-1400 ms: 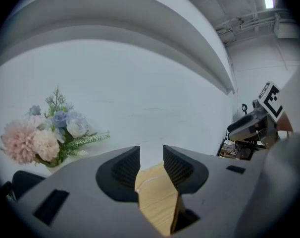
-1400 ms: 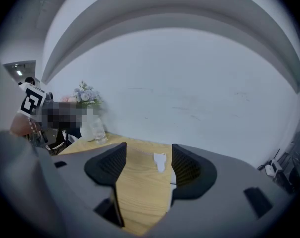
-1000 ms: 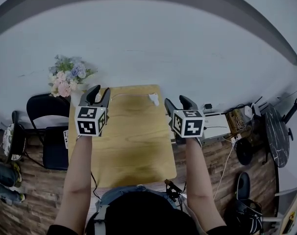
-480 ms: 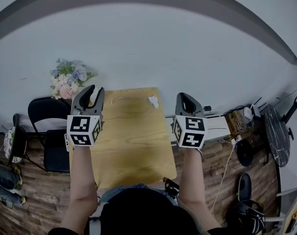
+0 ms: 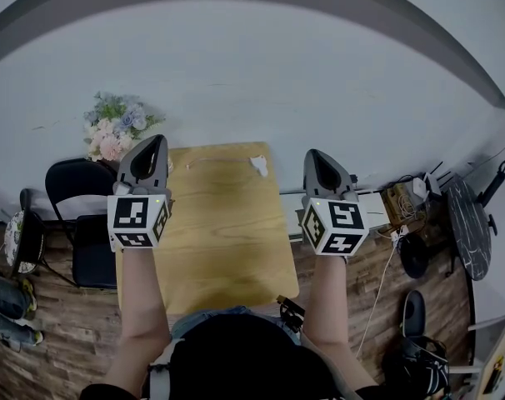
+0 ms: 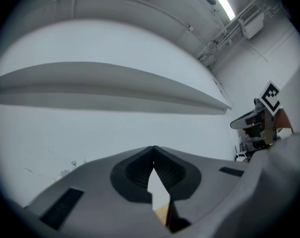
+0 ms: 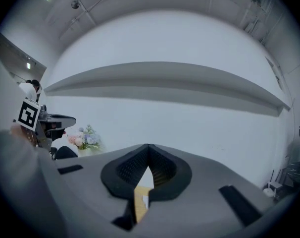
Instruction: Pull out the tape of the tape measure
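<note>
I am holding left gripper (image 5: 158,139) and right gripper (image 5: 313,152) over the desk (image 5: 227,240), jaws just closing together, empty; possible tape measure (image 5: 259,167) lying ahead, before reach or after release.

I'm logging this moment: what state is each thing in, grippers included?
left gripper: shut, fingers just closed, nothing between them.
right gripper: shut, fingers just closed, nothing between them.
small white object: lying at the far edge of the table, touched by neither gripper.
flowers: upright, beside the table's far left corner.
chair: unoccupied, left of the table.
</note>
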The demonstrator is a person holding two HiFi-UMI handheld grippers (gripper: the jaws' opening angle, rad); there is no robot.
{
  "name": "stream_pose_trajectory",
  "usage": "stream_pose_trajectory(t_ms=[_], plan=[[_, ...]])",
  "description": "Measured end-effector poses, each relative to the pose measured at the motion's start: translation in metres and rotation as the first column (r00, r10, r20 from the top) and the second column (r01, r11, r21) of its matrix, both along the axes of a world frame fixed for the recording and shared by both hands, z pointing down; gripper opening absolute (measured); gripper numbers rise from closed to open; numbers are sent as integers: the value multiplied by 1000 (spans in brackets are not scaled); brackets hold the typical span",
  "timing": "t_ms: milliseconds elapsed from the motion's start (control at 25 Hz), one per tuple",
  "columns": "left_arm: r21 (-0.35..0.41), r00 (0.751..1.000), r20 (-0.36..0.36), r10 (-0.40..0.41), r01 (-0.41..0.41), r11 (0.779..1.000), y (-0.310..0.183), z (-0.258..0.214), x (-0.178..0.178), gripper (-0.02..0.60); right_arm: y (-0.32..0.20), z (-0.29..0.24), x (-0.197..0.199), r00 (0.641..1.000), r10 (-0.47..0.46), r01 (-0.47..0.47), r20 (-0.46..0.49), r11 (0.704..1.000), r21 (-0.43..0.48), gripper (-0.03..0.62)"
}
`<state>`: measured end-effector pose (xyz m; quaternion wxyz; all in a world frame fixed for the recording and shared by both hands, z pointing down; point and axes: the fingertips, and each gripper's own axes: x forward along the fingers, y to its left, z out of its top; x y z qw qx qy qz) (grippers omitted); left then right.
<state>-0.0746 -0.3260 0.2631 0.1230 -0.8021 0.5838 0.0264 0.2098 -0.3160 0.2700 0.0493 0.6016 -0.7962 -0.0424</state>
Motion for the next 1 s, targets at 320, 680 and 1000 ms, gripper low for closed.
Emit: stream_pose_trajectory(t_ms=[320, 680, 1000], plan=[[63, 998, 67, -17, 12, 998, 11, -13, 5, 12, 10, -6, 13, 1000, 10, -9, -24, 1000, 28, 12], [70, 1000, 29, -12, 10, 998, 11, -15, 0, 12, 10, -4, 6, 997, -13, 16, -79, 999, 33, 12], [80, 996, 93, -16, 9, 997, 10, -16, 6, 12, 11, -10, -5, 992, -36, 46, -121, 996, 79, 12]])
